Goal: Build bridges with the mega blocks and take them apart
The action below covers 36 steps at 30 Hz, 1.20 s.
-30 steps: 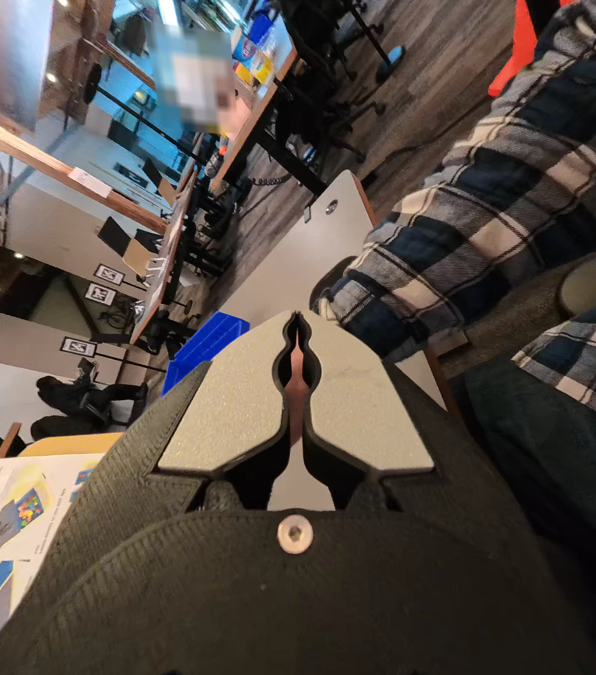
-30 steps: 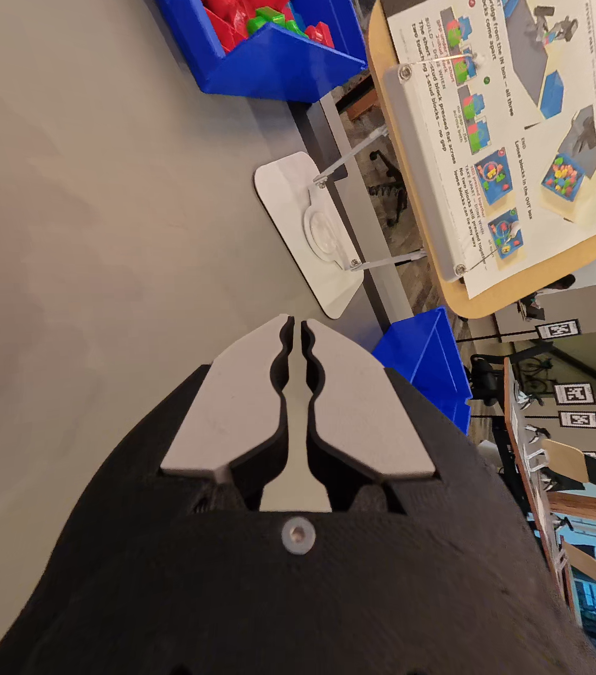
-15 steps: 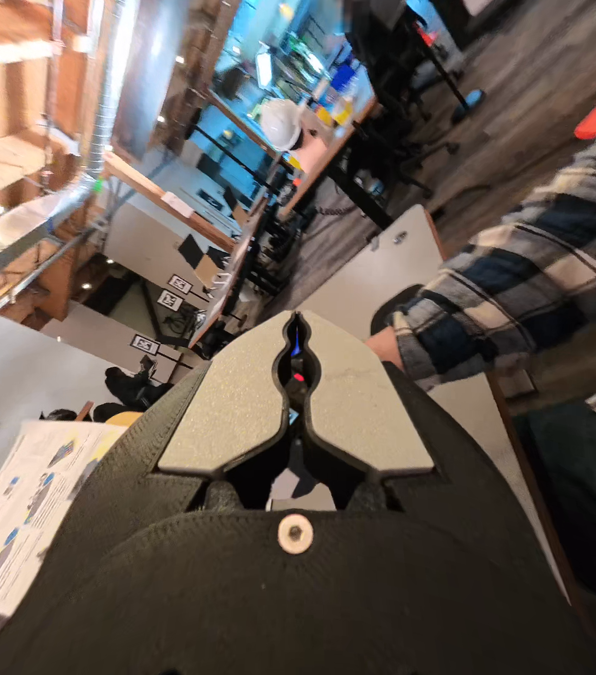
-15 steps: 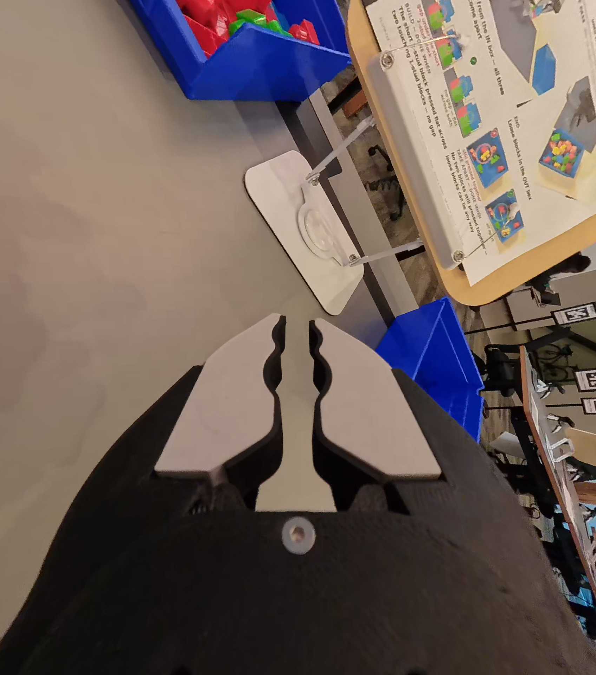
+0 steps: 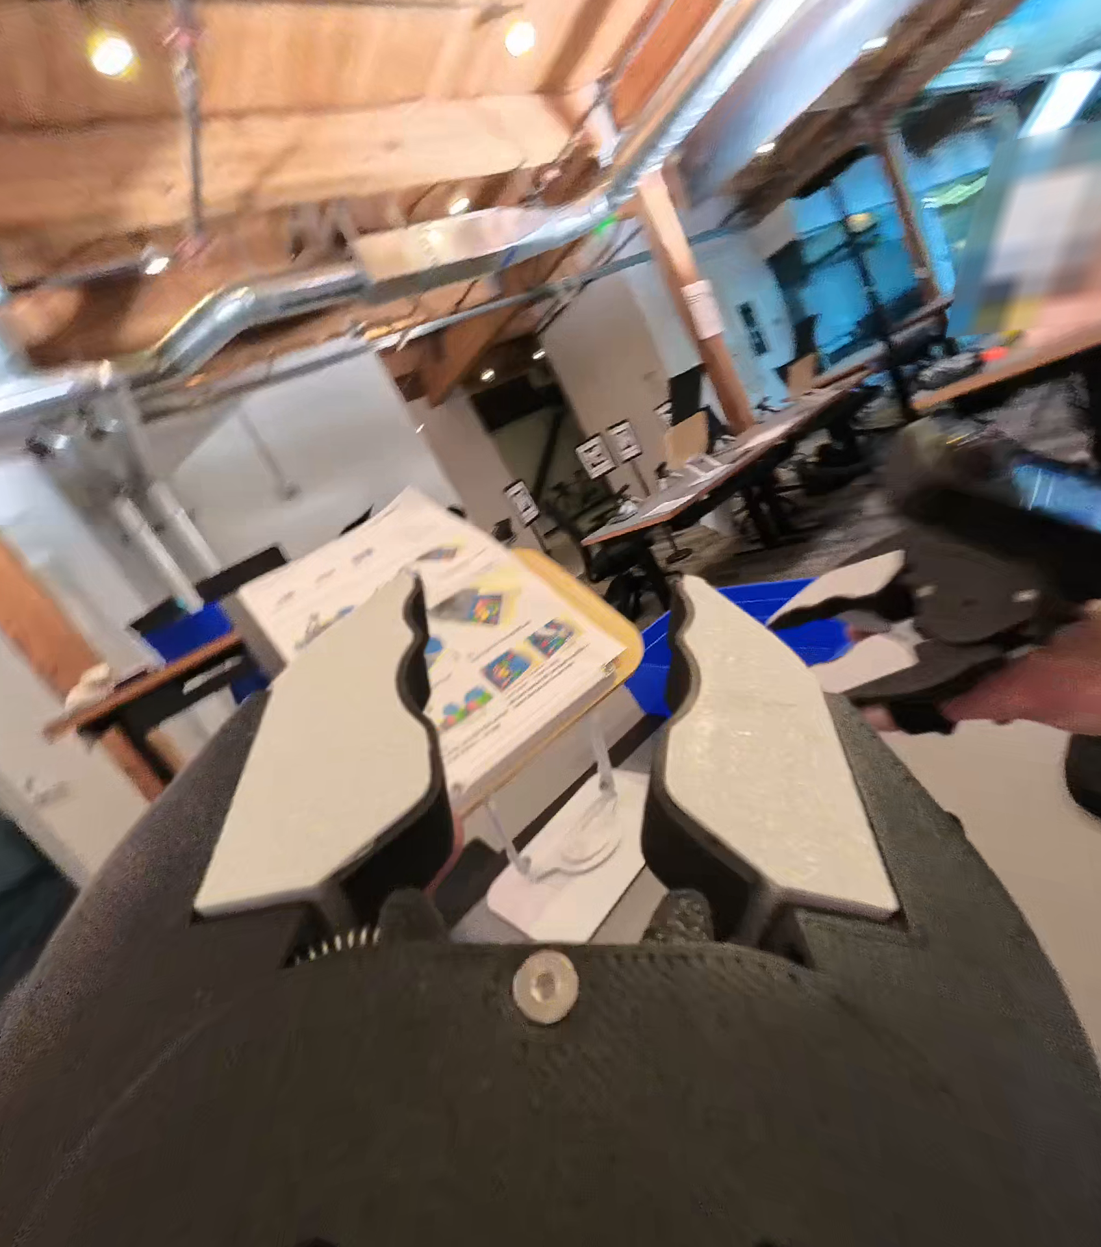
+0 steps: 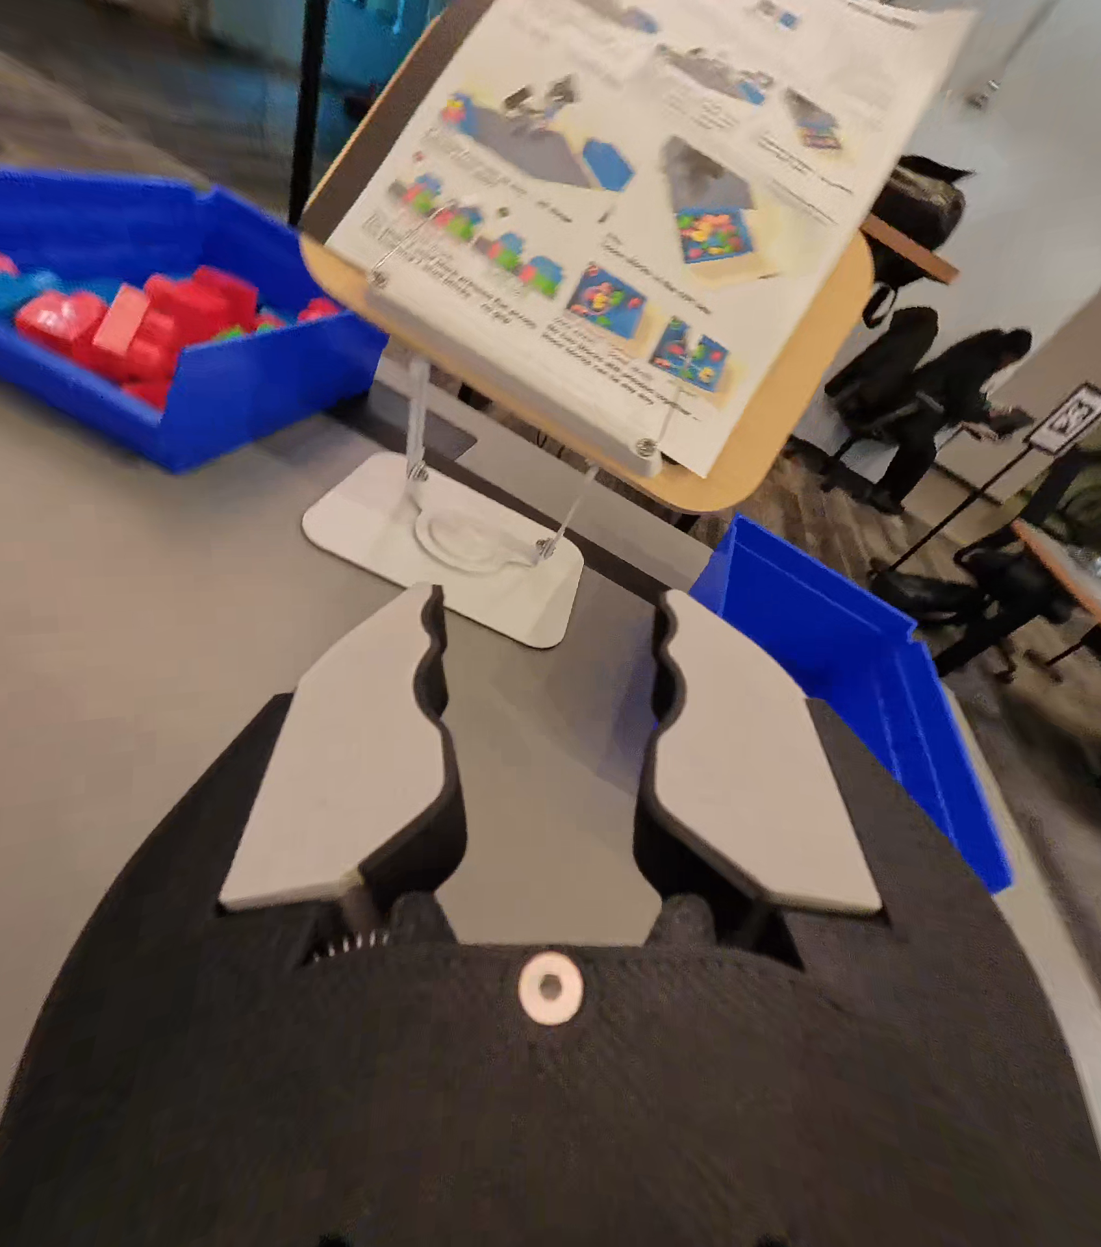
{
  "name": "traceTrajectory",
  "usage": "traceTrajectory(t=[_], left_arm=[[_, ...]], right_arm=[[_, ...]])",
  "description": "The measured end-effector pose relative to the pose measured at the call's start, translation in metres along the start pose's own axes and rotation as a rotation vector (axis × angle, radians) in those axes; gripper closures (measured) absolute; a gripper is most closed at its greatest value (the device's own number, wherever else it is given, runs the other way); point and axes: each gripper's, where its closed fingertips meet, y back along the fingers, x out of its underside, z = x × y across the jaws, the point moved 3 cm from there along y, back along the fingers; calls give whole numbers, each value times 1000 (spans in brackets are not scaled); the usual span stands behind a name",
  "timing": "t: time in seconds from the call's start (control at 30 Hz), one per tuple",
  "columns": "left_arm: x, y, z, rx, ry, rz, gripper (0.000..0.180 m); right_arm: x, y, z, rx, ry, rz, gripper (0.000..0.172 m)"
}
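A blue bin (image 6: 129, 378) at the far left of the grey table (image 6: 95, 675) holds several red, blue and green mega blocks (image 6: 149, 324). My right gripper (image 6: 547, 607) hangs open and empty above the table, in front of the white stand base (image 6: 446, 540). It also shows in the left wrist view (image 5: 838, 621), held by a hand, jaws apart. My left gripper (image 5: 551, 600) is open and empty, raised and pointing at the instruction sheet (image 5: 466, 627). No block is in either grasp.
An instruction sheet (image 6: 635, 202) on a wooden board stands on a wire stand. A second blue bin (image 6: 871, 688) sits at the table's right edge and also shows in the left wrist view (image 5: 736, 627). Office desks, chairs and a seated person (image 6: 939, 391) lie beyond. The gap from one gripper's tips to the other's is roughly 25 cm.
Both grippers went from shut to open with nothing in them. Both views swung round: the left one turned from the person's plaid sleeve to the stand and room, the right one levelled toward the stand and bins.
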Motion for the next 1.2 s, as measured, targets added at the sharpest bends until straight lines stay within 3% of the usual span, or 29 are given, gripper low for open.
traceTrajectory(t=[0.13,0.23,0.3,0.5,0.63,0.67,0.7,0.73,0.9,1.0,1.2], left_arm=[[48,-1,36,-113,229,60,96],[82,3,55,-278,234,122,89],[107,6,61,-367,232,196,92],[174,7,48,-396,439,330,114],[203,13,44,-408,437,387,137],[208,16,45,-412,437,399,155],[214,18,45,-402,449,413,169],[219,20,44,-383,468,430,180],[237,30,56,-427,513,457,180],[250,33,62,-471,545,527,133],[261,33,63,-519,470,609,101]], right_arm=[[7,0,-27,67,-154,-48,95],[14,-1,-41,82,-271,-71,93],[18,-2,-46,90,-311,-81,93],[27,-3,-53,72,-383,-98,97],[36,-6,-48,53,-398,-102,118],[37,-6,-47,46,-396,-110,130],[37,-6,-44,26,-391,-121,158],[38,-6,-41,-1,-390,-127,172],[48,-13,-37,24,-367,-91,167],[55,-20,-35,42,-372,-55,132],[65,-25,-34,47,-379,-25,123]])
